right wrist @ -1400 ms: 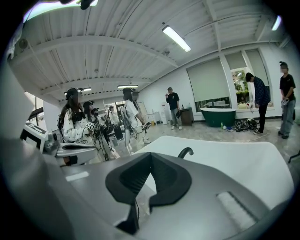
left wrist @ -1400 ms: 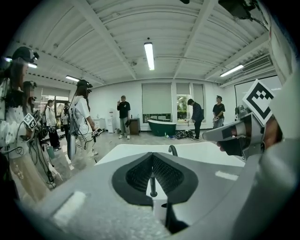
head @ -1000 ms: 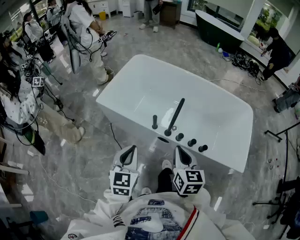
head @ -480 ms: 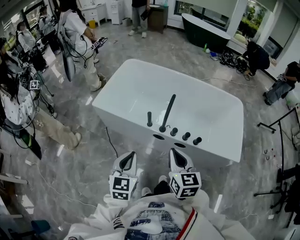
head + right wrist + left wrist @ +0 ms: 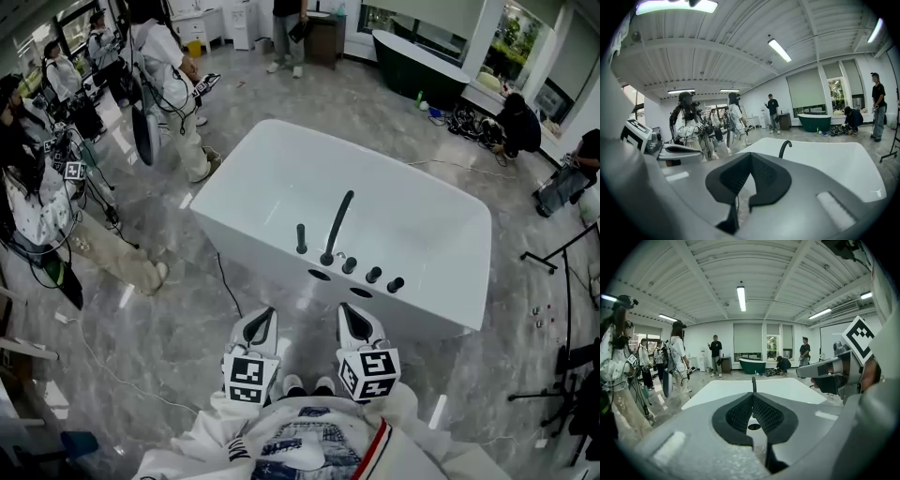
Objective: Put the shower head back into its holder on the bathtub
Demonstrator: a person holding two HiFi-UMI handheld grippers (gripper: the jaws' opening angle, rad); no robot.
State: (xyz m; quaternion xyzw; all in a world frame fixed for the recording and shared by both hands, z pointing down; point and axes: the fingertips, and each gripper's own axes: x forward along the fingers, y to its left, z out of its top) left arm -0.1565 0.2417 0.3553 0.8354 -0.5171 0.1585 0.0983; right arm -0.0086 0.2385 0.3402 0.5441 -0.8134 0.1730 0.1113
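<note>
The white bathtub (image 5: 281, 173) fills the middle of the head view. On its near ledge a short black shower head (image 5: 300, 239) stands upright, left of the long black spout (image 5: 337, 223) and a row of black knobs (image 5: 373, 275). My left gripper (image 5: 265, 315) and right gripper (image 5: 346, 311) hang side by side close to my body, short of the tub's near wall. Both are shut with nothing between their jaws. The left gripper view looks past shut jaws (image 5: 752, 397) at the shower head (image 5: 753, 383). Beyond the right gripper's shut tips (image 5: 750, 156) the curved spout (image 5: 785, 148) shows.
Several people with gear stand on the grey marble floor at the left (image 5: 56, 216). Cables (image 5: 225, 277) trail beside the tub. A dark green tub (image 5: 420, 58) stands at the back, with a person crouched near it (image 5: 517, 122). A black stand (image 5: 562, 253) sits right.
Both grippers have drawn back a little toward my body, away from the tub's ledge. They stay shut and empty. The shower head has not moved.
</note>
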